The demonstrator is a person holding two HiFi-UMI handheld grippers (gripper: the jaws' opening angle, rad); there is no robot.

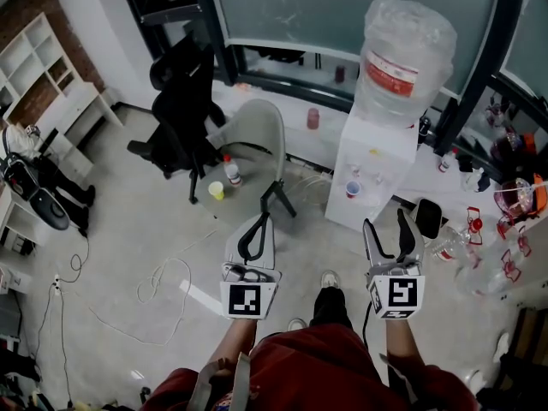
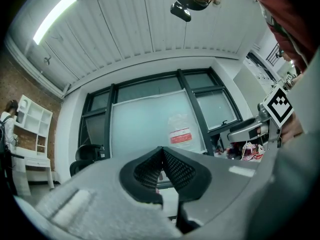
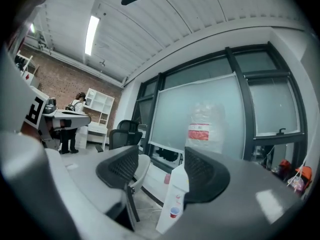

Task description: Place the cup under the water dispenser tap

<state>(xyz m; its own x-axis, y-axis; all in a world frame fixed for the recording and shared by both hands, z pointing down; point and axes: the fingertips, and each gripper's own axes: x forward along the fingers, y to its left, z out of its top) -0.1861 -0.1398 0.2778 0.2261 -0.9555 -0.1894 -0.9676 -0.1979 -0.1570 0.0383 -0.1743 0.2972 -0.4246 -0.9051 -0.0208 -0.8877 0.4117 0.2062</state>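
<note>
I am looking down on a pale grey floor, where a white cable is lying in loose loops. A black office chair and a grey chair are standing near tall dark-framed windows with frosted panes. White shelving is standing against a brick wall (off to my left). Overhead, a strip light is glowing on a white slatted ceiling.

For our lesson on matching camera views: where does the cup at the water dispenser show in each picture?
Head view: cup right of centre, at the dispenser front.
Left gripper view: not visible.
Right gripper view: cup low centre.
Shared landmark: the water bottle on top.
</note>
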